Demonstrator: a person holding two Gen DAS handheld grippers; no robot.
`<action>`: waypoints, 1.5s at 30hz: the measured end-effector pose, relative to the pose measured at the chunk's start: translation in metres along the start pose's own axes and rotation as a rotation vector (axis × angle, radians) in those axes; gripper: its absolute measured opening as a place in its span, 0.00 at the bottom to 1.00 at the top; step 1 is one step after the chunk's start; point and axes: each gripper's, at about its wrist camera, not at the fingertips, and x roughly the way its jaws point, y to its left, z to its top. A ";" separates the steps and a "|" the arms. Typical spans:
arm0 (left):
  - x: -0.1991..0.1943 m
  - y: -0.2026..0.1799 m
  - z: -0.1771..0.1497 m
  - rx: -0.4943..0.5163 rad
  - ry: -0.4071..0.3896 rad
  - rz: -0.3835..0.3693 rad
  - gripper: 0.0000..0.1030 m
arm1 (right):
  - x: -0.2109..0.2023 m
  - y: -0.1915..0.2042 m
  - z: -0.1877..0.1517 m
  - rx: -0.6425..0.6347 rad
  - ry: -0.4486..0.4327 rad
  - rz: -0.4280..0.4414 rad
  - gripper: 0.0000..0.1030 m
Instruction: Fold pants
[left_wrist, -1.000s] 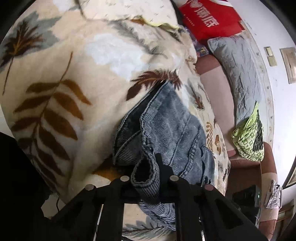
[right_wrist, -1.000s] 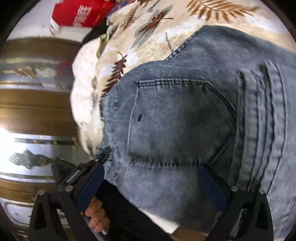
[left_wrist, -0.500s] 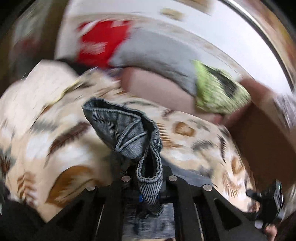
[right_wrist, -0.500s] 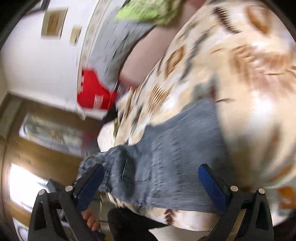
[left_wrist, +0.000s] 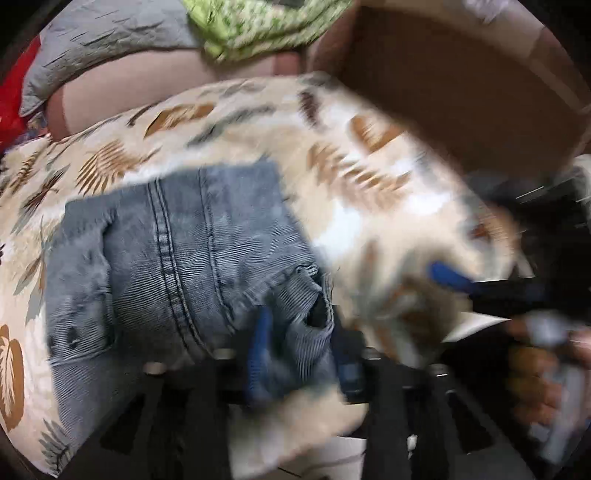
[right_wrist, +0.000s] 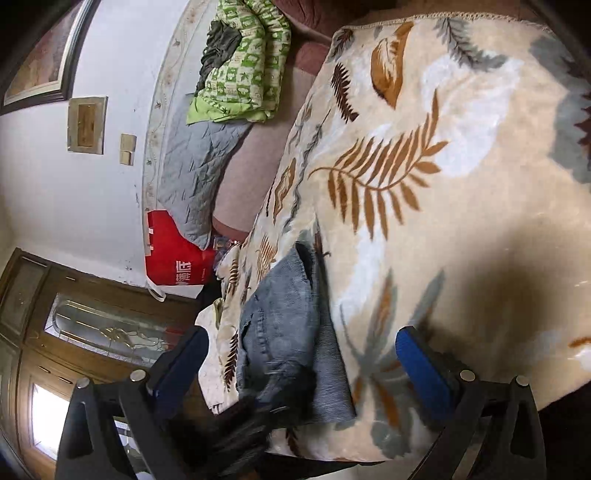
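Grey-blue corduroy pants lie folded on a cream leaf-print blanket. My left gripper is shut on a bunched edge of the pants, low over the blanket; the view is blurred. My right gripper is open and empty, held above the blanket with the pants between and beyond its blue pads. The right gripper also shows at the right edge of the left wrist view, with the hand holding it.
A grey pillow, a green patterned quilt and a red bag lie along the white wall behind the pink sofa seat. A wooden door stands at the left. A brown board is at the back right.
My left gripper has carried the pants edge over and down onto the rest of the pants. My right gripper has pulled back from the pants, still open.
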 end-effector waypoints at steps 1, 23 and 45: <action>-0.022 0.005 -0.001 -0.006 -0.052 -0.013 0.52 | -0.001 0.000 0.000 0.000 -0.003 -0.004 1.00; -0.071 0.151 -0.049 -0.320 -0.201 0.142 0.75 | 0.073 0.047 -0.066 0.041 0.203 -0.046 0.86; -0.040 0.164 -0.063 -0.376 -0.137 0.139 0.81 | 0.070 0.061 -0.090 -0.048 0.093 -0.227 0.04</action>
